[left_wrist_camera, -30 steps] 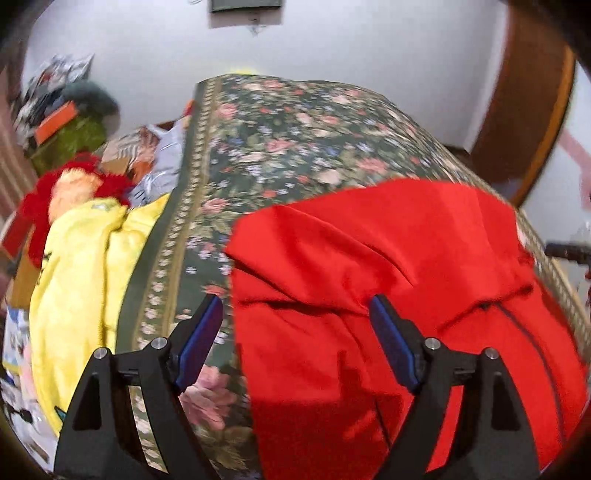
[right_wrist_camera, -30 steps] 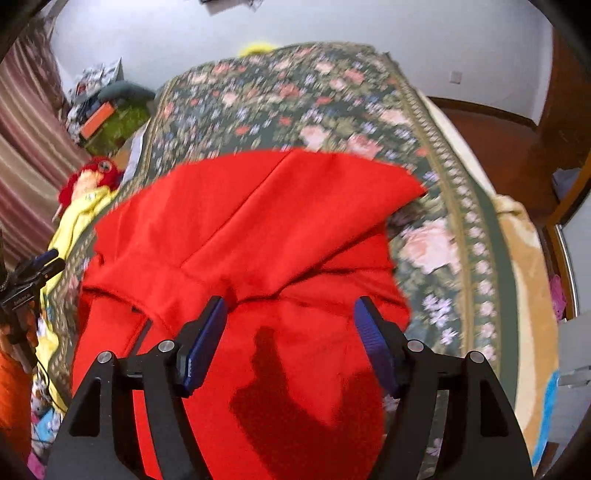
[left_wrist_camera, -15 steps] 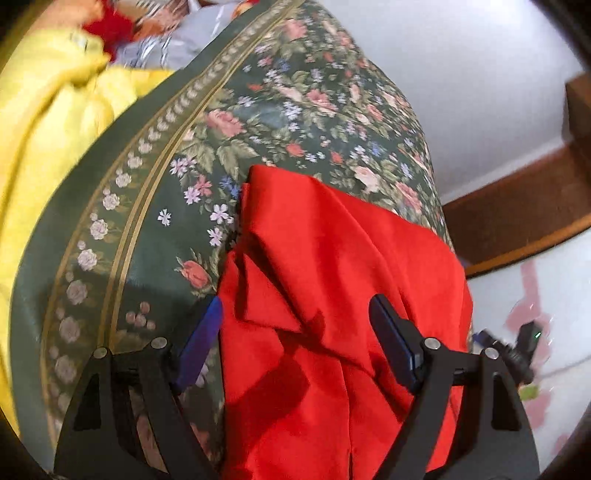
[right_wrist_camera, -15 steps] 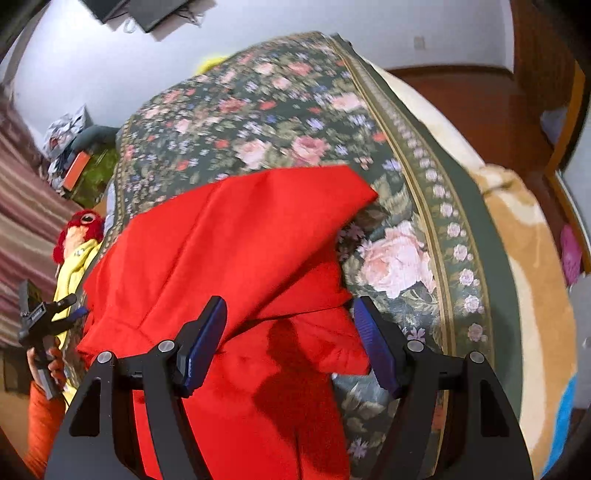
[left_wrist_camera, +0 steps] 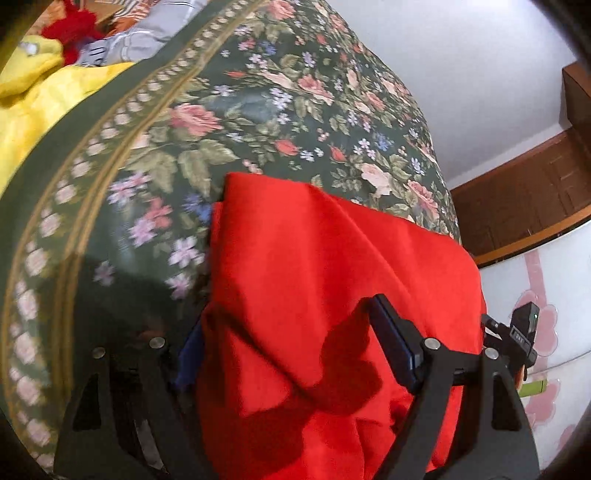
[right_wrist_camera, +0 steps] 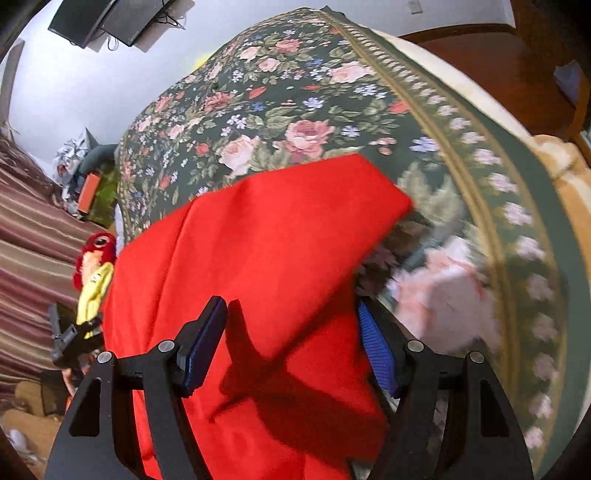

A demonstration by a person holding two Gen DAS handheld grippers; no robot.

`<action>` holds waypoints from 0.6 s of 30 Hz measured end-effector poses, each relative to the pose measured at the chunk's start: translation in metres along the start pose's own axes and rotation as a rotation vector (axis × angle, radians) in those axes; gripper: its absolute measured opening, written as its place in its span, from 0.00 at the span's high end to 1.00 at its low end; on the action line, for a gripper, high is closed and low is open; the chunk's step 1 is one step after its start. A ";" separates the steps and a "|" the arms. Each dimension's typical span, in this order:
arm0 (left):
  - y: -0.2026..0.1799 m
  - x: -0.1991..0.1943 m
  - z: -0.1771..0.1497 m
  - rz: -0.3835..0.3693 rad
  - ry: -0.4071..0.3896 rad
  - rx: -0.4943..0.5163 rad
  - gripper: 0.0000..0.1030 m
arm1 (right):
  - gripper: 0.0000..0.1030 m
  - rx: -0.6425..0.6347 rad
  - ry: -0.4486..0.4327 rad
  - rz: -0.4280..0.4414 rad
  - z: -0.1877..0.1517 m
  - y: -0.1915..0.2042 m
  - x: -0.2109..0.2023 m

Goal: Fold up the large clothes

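Observation:
A large red garment (left_wrist_camera: 314,277) lies partly folded on a bed with a dark green floral cover (left_wrist_camera: 258,110). It also shows in the right wrist view (right_wrist_camera: 258,240). My left gripper (left_wrist_camera: 291,350) is open and low over the garment's left edge, with red cloth between its blue pads (left_wrist_camera: 391,343). My right gripper (right_wrist_camera: 291,347) is open and low over the garment's right edge, with a folded layer lying between its fingers. Neither gripper is closed on the cloth.
A yellow cloth (left_wrist_camera: 44,96) and a red plush toy (left_wrist_camera: 74,29) lie left of the bed. The bed cover (right_wrist_camera: 332,92) has a beige blanket edge (right_wrist_camera: 565,162) on the right. Wooden furniture (left_wrist_camera: 517,206) stands behind. Striped curtains (right_wrist_camera: 29,229) hang at the left.
Both grippers have dropped lower and closer to the garment's side edges, each tilting outward. The red cloth now lies between the fingers of each. Both stay open.

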State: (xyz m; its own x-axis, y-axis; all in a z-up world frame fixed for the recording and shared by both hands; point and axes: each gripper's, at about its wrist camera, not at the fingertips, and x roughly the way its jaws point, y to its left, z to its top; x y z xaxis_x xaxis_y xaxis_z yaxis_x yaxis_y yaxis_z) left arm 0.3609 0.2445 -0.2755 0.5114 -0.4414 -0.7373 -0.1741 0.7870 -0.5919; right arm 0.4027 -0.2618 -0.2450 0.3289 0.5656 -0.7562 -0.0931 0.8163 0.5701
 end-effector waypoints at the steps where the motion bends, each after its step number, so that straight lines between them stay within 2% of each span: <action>1: -0.002 0.002 0.001 0.012 -0.011 0.006 0.31 | 0.32 -0.001 -0.002 0.006 0.002 0.002 0.004; 2: -0.002 0.005 0.002 0.028 -0.014 -0.003 0.45 | 0.32 -0.003 0.000 0.005 0.005 0.005 0.007; 3: 0.001 0.007 0.002 0.034 -0.015 -0.019 0.55 | 0.31 -0.009 0.004 0.006 0.007 0.007 0.010; 6: 0.008 0.009 0.004 0.012 -0.028 -0.081 0.72 | 0.34 -0.035 0.017 -0.009 0.013 0.014 0.015; 8: 0.011 0.006 0.004 0.001 -0.042 -0.111 0.80 | 0.46 -0.048 0.024 -0.018 0.015 0.017 0.017; 9: 0.010 0.004 0.003 0.007 -0.050 -0.109 0.84 | 0.61 -0.049 0.027 -0.019 0.016 0.018 0.016; 10: 0.006 0.001 0.003 0.022 -0.060 -0.093 0.85 | 0.69 -0.047 0.026 -0.004 0.017 0.017 0.015; 12: -0.007 -0.005 0.003 0.068 -0.080 -0.037 0.87 | 0.80 -0.065 0.007 -0.001 0.019 0.021 0.010; 16: -0.043 -0.027 0.005 0.161 -0.144 0.116 0.88 | 0.85 -0.165 -0.059 -0.054 0.023 0.044 -0.004; 18: -0.059 -0.039 0.009 0.176 -0.184 0.168 0.88 | 0.86 -0.189 -0.087 -0.058 0.029 0.055 -0.012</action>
State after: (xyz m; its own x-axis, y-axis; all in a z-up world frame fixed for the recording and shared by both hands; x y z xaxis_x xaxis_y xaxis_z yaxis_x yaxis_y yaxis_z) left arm 0.3587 0.2195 -0.2090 0.6327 -0.2186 -0.7429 -0.1397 0.9114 -0.3871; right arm 0.4213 -0.2268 -0.1954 0.4179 0.5112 -0.7510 -0.2434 0.8594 0.4496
